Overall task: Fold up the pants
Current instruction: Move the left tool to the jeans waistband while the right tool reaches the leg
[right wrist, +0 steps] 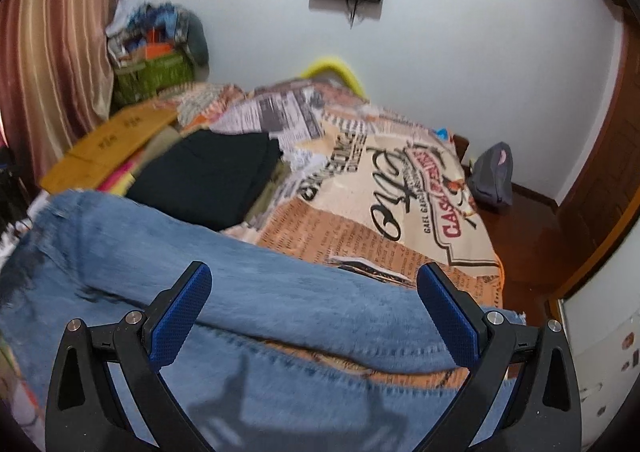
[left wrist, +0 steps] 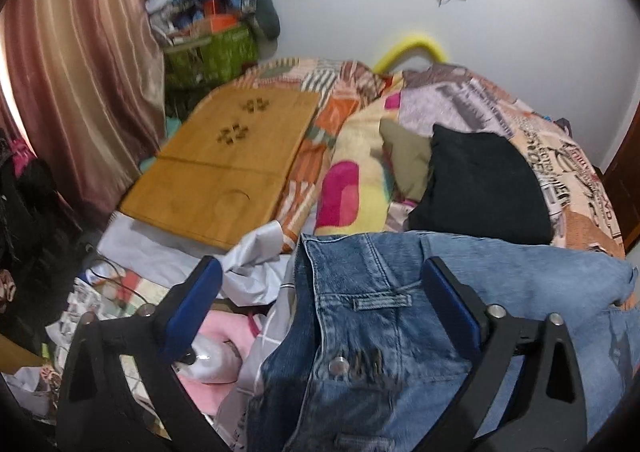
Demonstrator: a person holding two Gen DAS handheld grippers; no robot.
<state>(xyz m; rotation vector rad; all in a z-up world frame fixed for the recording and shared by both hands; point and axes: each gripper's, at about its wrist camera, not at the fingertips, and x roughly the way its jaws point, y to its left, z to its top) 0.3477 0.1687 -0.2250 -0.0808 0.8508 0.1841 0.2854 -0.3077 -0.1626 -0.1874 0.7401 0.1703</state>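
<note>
Blue denim pants lie spread across the near part of a bed. In the left wrist view their waistband (left wrist: 360, 292), with a belt loop and a metal button, lies between the fingers of my left gripper (left wrist: 324, 272). That gripper is open and hangs over the waist, its blue pads apart from the cloth. In the right wrist view the pants' legs (right wrist: 280, 300) run from left to right, with a frayed hem at the right. My right gripper (right wrist: 314, 276) hovers open over the legs, nothing pinched.
A printed bedspread (right wrist: 400, 188) covers the bed. A folded black garment (left wrist: 480, 184) lies behind the pants, a wooden lap tray (left wrist: 224, 168) to the left. Loose laundry (left wrist: 224, 332) is piled at the near left. A striped curtain (left wrist: 72, 64) and a green basket (left wrist: 212, 56) stand at the far left.
</note>
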